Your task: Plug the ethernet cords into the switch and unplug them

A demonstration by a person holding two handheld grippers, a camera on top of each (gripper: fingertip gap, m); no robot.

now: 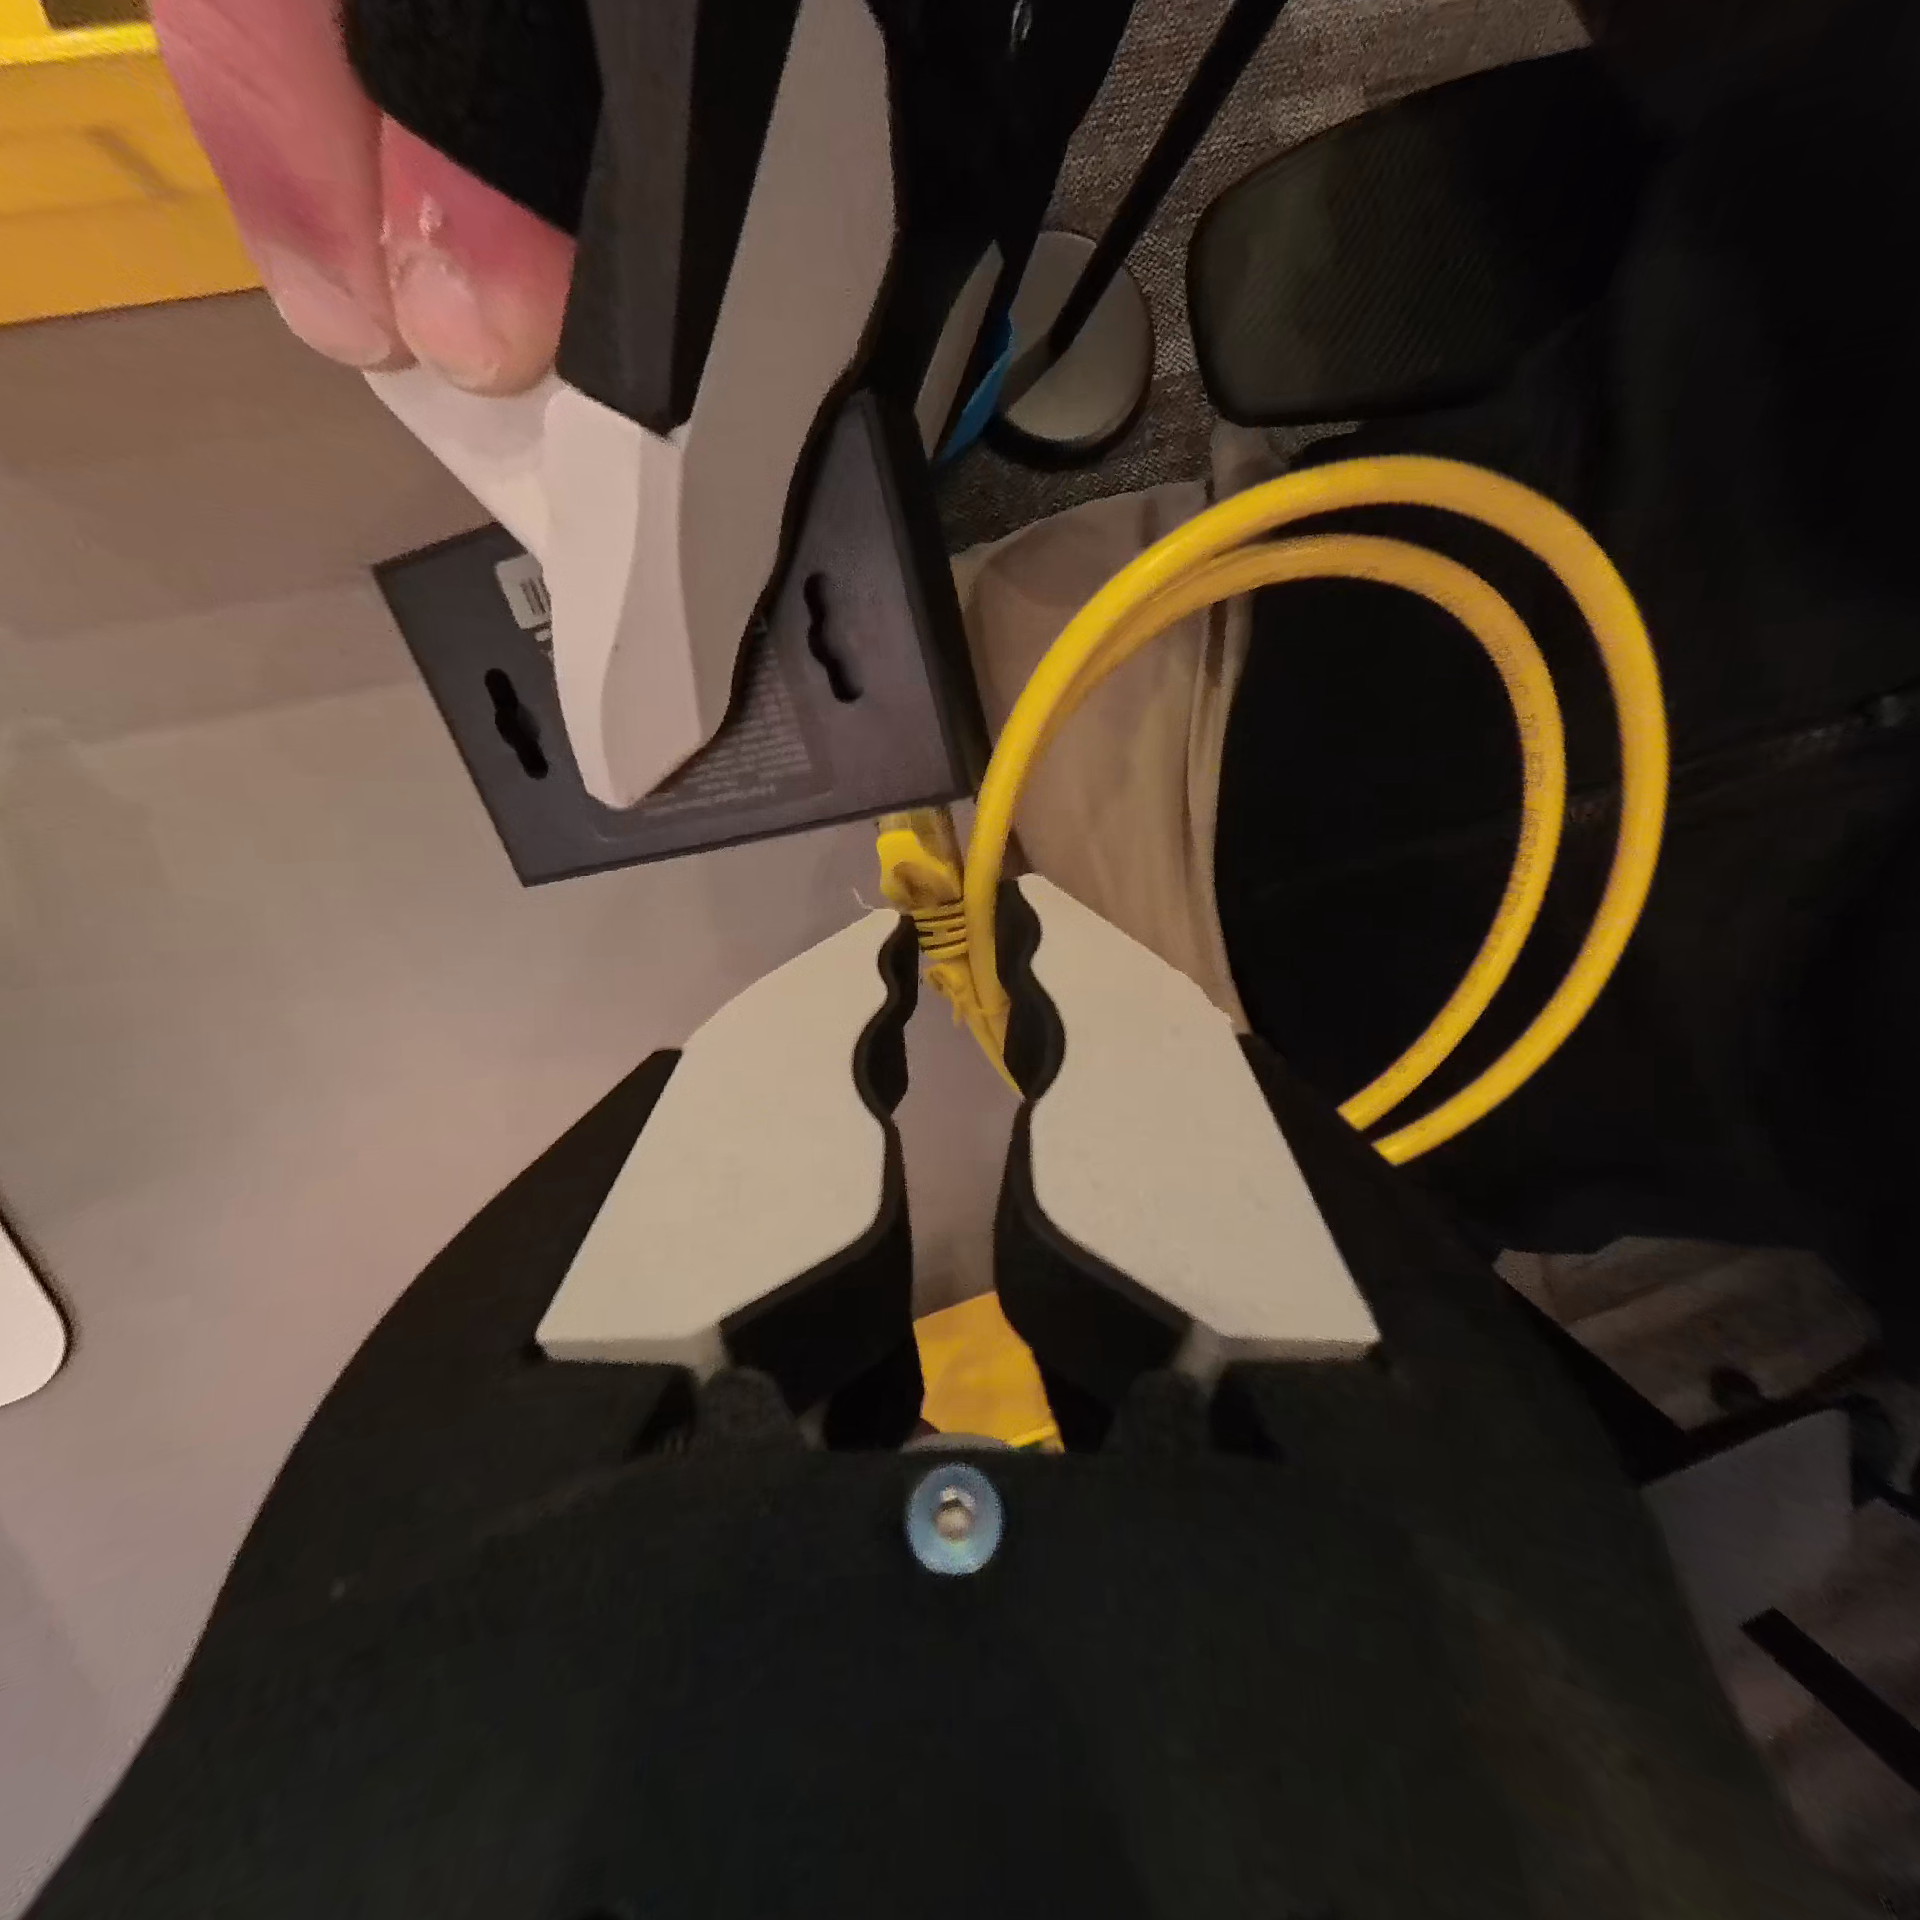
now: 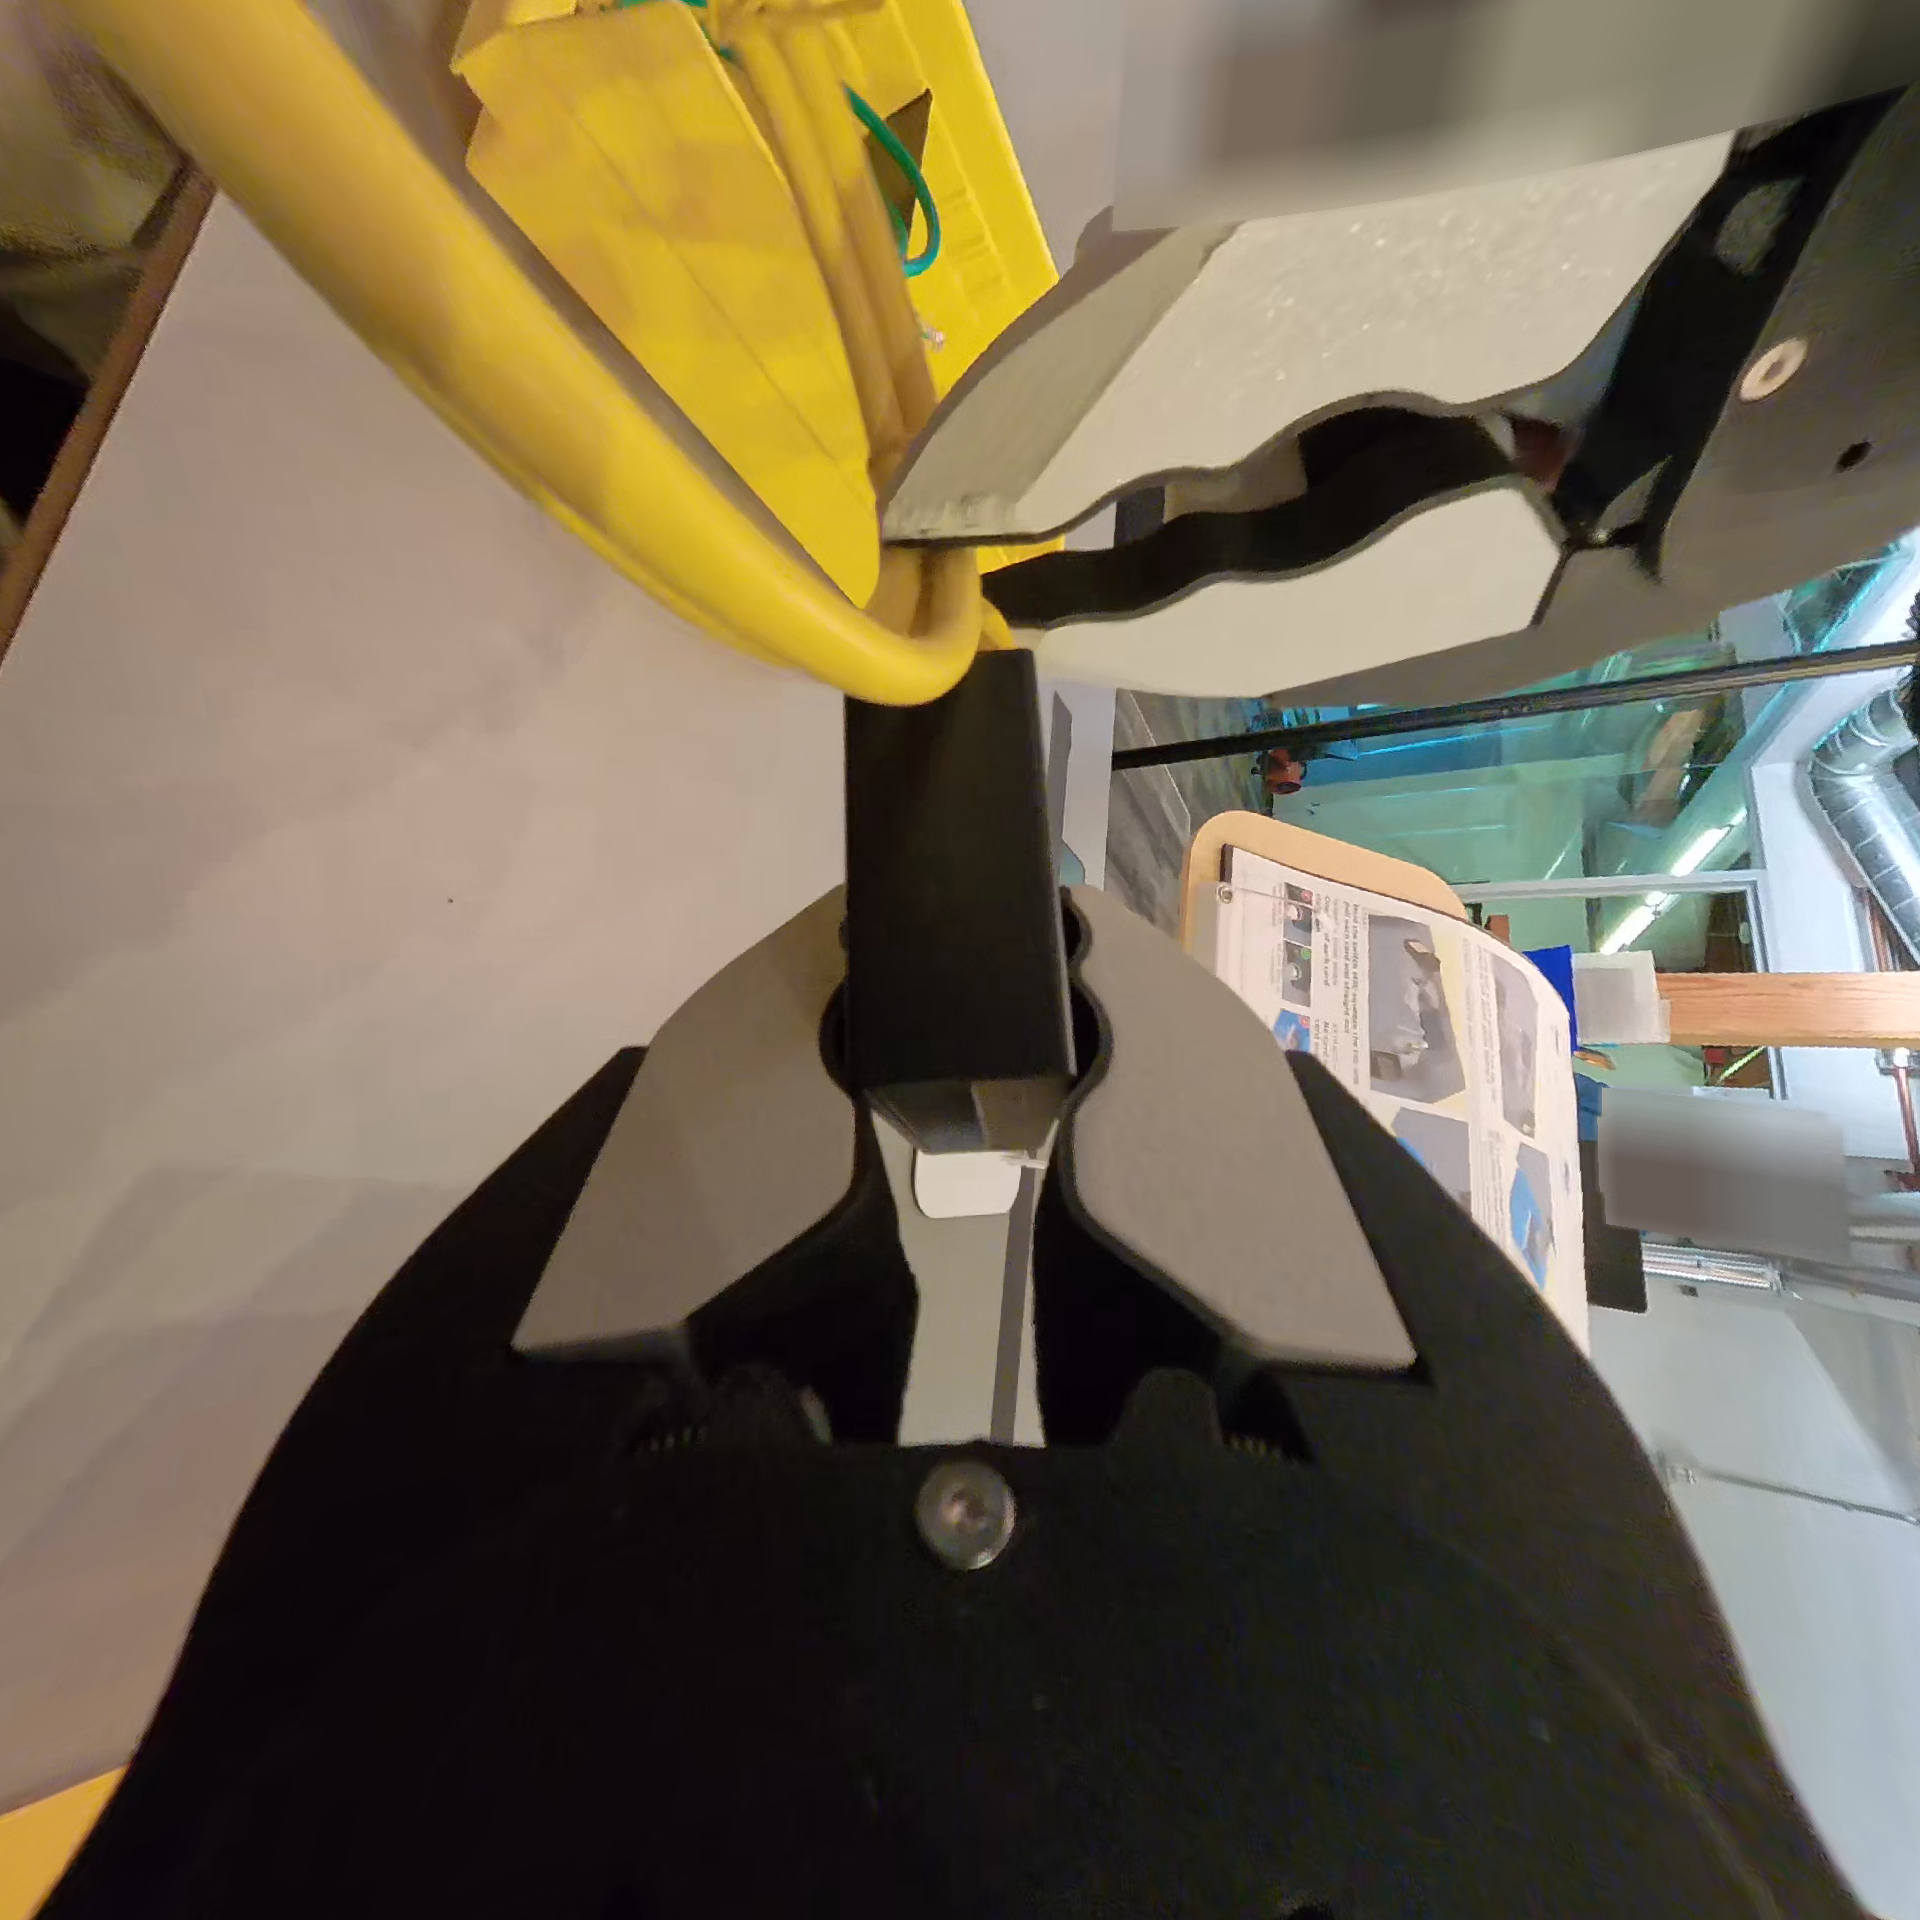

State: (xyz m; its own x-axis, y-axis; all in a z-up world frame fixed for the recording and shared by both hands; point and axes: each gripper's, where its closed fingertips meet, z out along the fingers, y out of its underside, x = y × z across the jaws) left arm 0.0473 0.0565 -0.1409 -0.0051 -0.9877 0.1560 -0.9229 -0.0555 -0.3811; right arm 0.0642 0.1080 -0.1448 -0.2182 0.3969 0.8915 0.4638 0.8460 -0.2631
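Note:
The black switch (image 1: 883,717) is held off the grey table (image 1: 208,987) with its underside and two keyhole slots facing the left wrist view. My right gripper (image 1: 634,769) is shut on it, and its own view shows its jaws (image 2: 956,925) clamped on the switch's (image 2: 945,883) flat faces. My left gripper (image 1: 956,925) is shut on the boot of a yellow ethernet cord (image 1: 1507,727). The cord's plug (image 1: 914,847) points at the switch's near corner and touches its edge. I cannot tell whether it is seated. The left gripper (image 2: 935,566) and the cord (image 2: 520,364) show above the switch.
A yellow pack of bundled cords (image 2: 707,239) lies on the table beyond the switch. A yellow bin (image 1: 94,177) stands at the far left. A person's hand (image 1: 343,208) and beige trouser leg (image 1: 1122,727) are close. The table edge (image 2: 94,416) and a poster board (image 2: 1434,1091) flank the view.

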